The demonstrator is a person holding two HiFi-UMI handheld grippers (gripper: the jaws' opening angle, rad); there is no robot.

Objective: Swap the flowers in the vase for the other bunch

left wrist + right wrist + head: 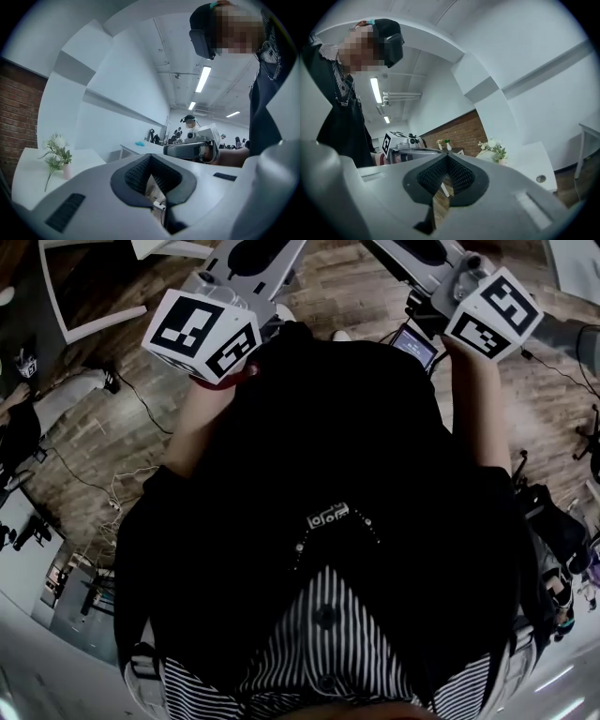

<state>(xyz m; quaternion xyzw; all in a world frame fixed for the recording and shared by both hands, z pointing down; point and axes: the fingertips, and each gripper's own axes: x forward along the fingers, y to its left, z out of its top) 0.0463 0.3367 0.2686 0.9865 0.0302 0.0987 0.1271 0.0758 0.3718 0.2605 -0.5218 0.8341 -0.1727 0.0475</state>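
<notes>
Your left gripper (151, 161) and right gripper (447, 159): both closed, empty. Vase (67, 171) stands upright on the desk (28, 180), well apart, leftward of left gripper.

We are seeing a small bunch of flowers (57, 146) standing upright in a little pale pink vase (67, 171). The blooms are white and round, with green leaves spreading around them. The vase is standing on a white table (28, 173), near its far edge. One long stem (49, 179) is slanting down to the left of the vase, towards the front of the table; we cannot tell whether it is sitting in the vase or lying apart. In the right gripper view the same flowers (493, 149) are showing far away, above the vase (503, 161).
</notes>
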